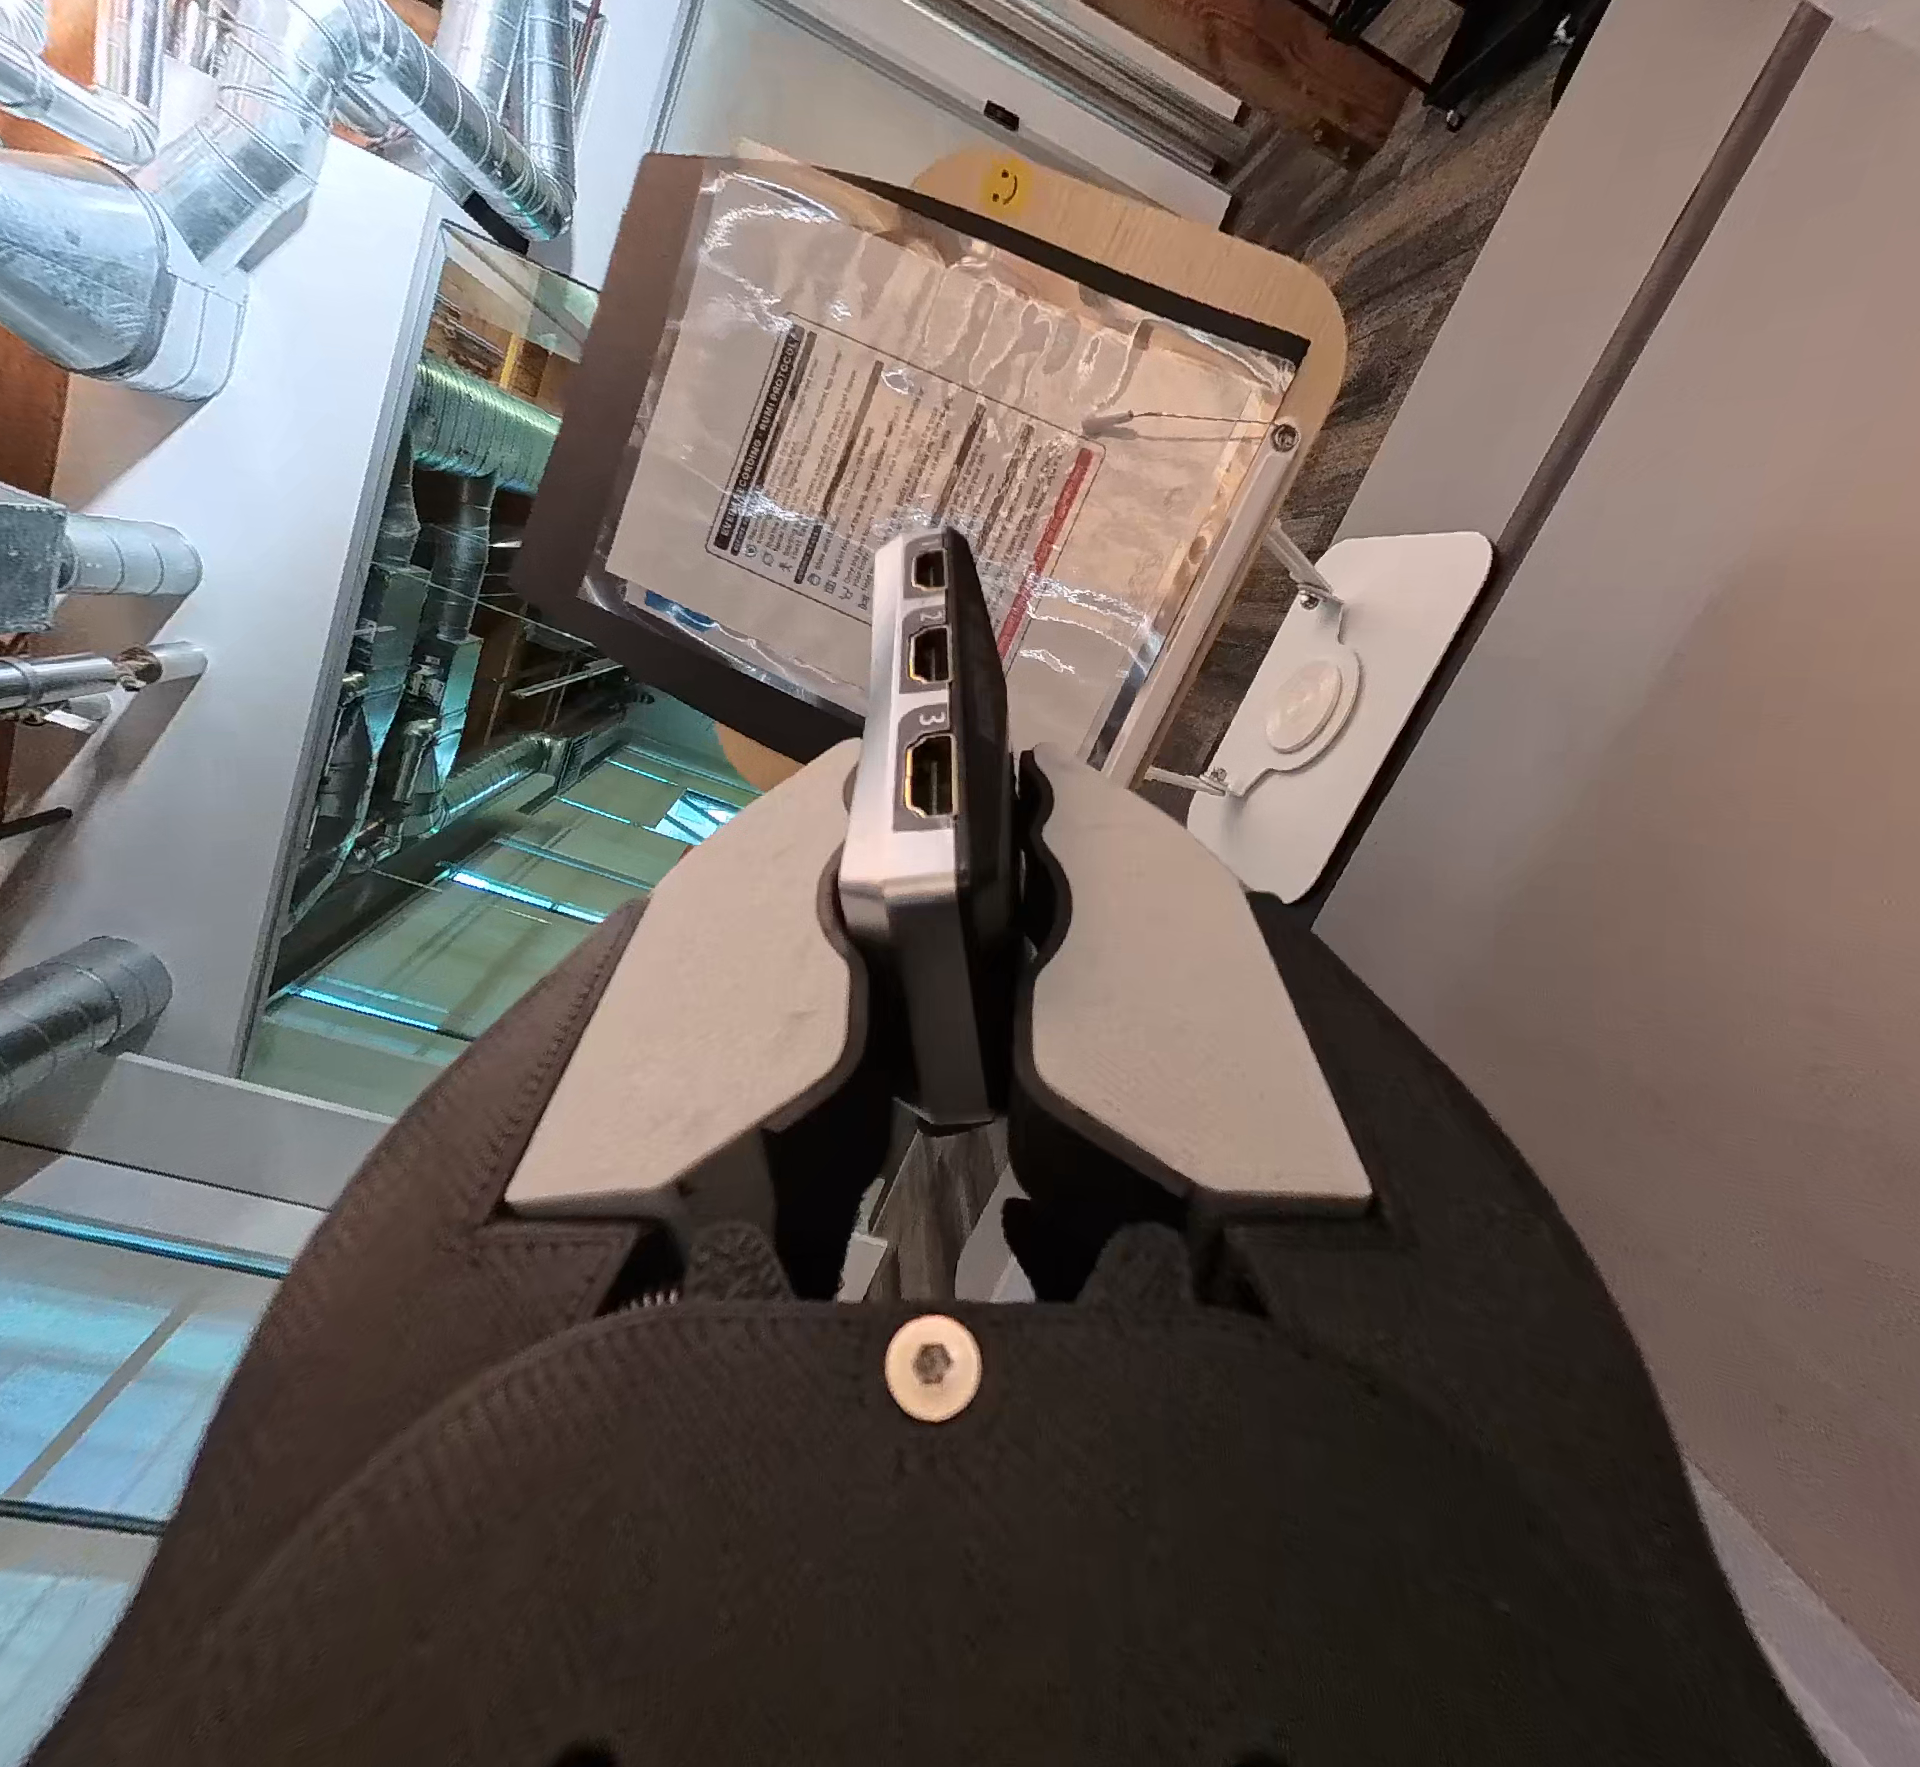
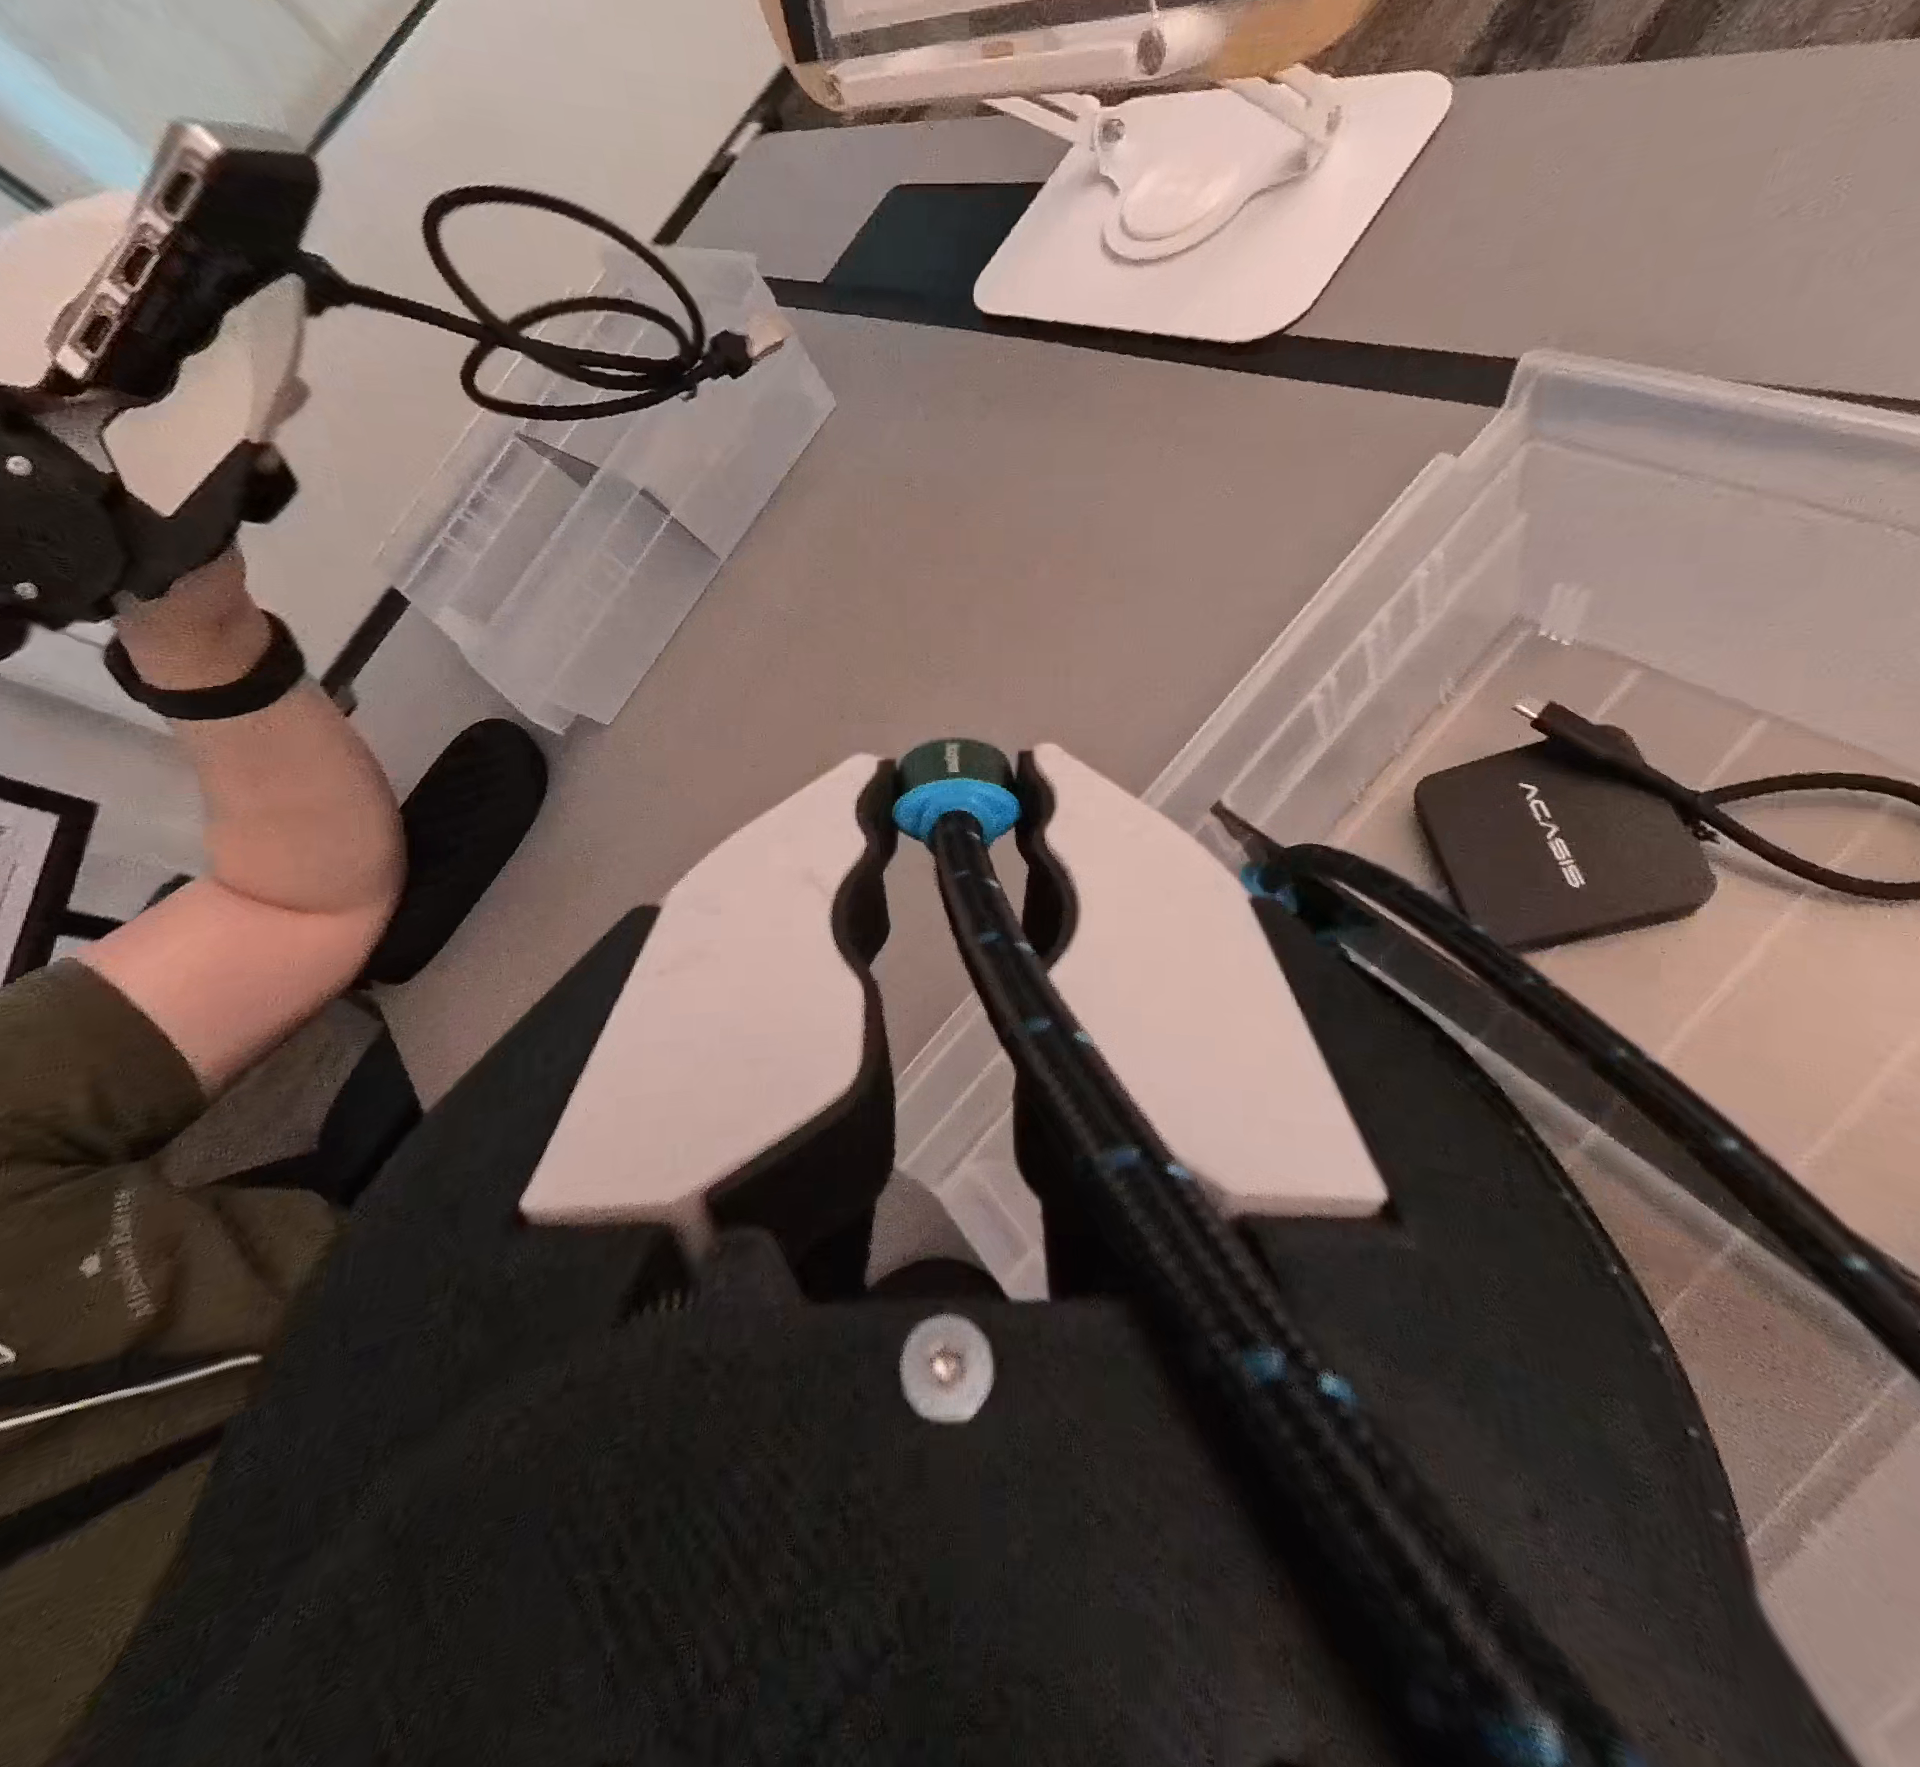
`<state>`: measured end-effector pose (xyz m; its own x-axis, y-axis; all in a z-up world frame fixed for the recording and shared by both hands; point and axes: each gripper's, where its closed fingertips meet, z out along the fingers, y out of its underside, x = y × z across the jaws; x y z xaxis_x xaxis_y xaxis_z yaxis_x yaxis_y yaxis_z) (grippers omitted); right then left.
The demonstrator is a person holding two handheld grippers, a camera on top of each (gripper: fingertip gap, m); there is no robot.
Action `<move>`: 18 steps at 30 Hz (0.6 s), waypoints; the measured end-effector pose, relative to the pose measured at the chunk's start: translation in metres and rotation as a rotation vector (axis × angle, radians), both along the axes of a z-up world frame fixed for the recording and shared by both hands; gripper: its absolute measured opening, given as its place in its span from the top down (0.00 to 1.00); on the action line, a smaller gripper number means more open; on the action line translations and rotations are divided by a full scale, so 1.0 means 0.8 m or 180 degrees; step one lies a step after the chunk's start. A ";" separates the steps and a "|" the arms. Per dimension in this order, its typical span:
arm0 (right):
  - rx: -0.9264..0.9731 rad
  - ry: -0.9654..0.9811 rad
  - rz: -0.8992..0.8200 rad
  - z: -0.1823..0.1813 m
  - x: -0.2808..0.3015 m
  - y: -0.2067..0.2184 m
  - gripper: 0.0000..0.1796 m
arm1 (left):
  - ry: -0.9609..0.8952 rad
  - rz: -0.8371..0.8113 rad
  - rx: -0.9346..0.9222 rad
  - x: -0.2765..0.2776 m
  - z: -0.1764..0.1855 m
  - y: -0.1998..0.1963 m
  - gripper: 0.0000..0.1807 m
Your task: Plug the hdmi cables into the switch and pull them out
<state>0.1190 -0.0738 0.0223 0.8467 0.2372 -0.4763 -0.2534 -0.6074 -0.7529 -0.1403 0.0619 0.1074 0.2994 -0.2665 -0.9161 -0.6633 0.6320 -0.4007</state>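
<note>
Right wrist view shows the right gripper (image 2: 954, 787) clamped on the HDMI cable plug (image 2: 954, 775) above the grey table (image 2: 1039, 522), well apart from the HDMI switch (image 2: 177, 257) pinched in the left gripper (image 2: 156, 335) at far left. The likely fault is a tilted plug scraping the empty ports (image 1: 928, 777), since both float unsupported. The switch's own lead (image 2: 561, 315) loops near a clear organiser (image 2: 623, 512); the clear bin (image 2: 1558, 512) at right holds a black drive (image 2: 1558, 870), none between.
</note>
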 end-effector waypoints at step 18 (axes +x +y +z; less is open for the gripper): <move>-0.1553 -0.0136 -0.0193 -0.124 0.037 -0.022 0.78 | -0.0002 -0.0042 0.0077 0.000 0.009 -0.017 0.87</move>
<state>0.1485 -0.0916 -0.0767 0.8732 -0.0551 -0.4842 -0.2742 -0.8769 -0.3948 -0.1406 0.0487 0.1149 0.2968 -0.2481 -0.9221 -0.6547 0.6502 -0.3856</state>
